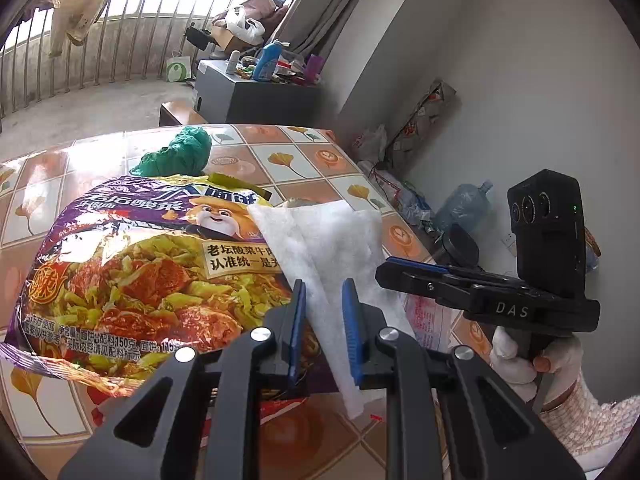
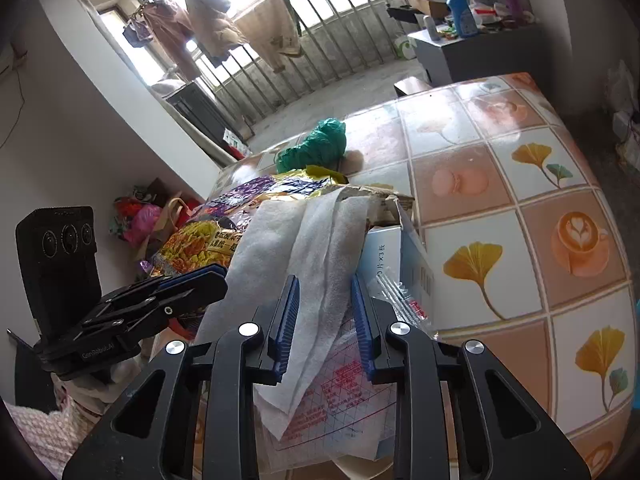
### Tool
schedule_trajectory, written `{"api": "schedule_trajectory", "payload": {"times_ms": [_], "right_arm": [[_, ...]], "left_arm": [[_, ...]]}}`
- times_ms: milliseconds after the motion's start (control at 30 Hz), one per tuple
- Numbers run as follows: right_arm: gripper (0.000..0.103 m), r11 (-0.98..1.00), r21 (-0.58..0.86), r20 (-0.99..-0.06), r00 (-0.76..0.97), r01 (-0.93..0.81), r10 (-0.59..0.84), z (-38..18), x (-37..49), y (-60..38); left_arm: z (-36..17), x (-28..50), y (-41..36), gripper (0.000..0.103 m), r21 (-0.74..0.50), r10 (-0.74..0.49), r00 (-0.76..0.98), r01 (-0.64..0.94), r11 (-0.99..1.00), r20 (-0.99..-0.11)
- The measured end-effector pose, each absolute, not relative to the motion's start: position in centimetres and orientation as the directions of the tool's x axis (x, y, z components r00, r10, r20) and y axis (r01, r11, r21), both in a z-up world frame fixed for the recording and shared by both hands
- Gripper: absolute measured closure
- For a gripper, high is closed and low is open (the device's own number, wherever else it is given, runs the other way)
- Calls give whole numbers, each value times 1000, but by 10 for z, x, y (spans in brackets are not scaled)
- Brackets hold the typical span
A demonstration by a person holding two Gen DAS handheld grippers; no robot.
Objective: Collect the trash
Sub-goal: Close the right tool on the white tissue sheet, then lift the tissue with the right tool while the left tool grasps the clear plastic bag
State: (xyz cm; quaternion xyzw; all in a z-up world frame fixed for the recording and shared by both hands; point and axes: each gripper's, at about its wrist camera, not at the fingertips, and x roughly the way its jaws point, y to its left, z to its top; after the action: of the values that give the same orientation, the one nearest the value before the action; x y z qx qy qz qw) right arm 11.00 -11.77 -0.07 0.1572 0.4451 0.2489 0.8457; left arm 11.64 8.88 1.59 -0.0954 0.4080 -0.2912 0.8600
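Note:
A trash pile lies on the tiled table [image 2: 520, 184]. A white tissue sheet [image 1: 332, 248] drapes over a purple and yellow instant noodle wrapper [image 1: 140, 264]. My left gripper [image 1: 323, 292] is open, its blue pads on either side of the tissue's lower part. My right gripper [image 2: 325, 292] is open too, straddling the same tissue [image 2: 316, 248] from the other side. Under the tissue lie a clear printed plastic bag [image 2: 344, 396] and a white and blue carton [image 2: 404, 256]. A crumpled green plastic bag [image 1: 180, 152] lies farther back and also shows in the right wrist view [image 2: 316, 144].
The other gripper shows in each view: the right one [image 1: 412, 272] and the left one [image 2: 192, 280]. A grey cabinet [image 1: 256, 96] with bottles stands beyond the table. Bags and a water jug [image 1: 464, 204] sit on the floor by the wall.

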Motion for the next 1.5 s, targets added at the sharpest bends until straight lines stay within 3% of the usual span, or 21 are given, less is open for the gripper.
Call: {"api": "schedule_trajectory", "payload": {"times_ms": [133, 233, 500, 800, 1233, 1500], "right_arm": [[97, 820, 497, -670, 475, -284, 570, -2, 112, -115], [102, 801, 522, -647, 475, -294, 596, 1, 110, -116], [103, 700, 635, -503, 513, -326, 695, 27, 103, -139], [103, 662, 680, -383, 618, -314, 687, 53, 91, -186], [103, 616, 736, -289, 692, -282, 662, 53, 82, -229], [103, 675, 705, -322, 750, -217, 578, 45, 75, -255]], "left_arm": [[17, 116, 88, 85, -396, -576, 498, 427, 813, -648], [19, 116, 88, 85, -395, -577, 503, 428, 813, -643], [37, 111, 94, 85, -401, -595, 549, 441, 803, -587], [44, 108, 88, 85, -395, -611, 543, 469, 790, -576], [37, 107, 56, 84, -419, -659, 459, 522, 743, -596], [19, 105, 18, 68, -416, -652, 377, 540, 732, -658]]}}
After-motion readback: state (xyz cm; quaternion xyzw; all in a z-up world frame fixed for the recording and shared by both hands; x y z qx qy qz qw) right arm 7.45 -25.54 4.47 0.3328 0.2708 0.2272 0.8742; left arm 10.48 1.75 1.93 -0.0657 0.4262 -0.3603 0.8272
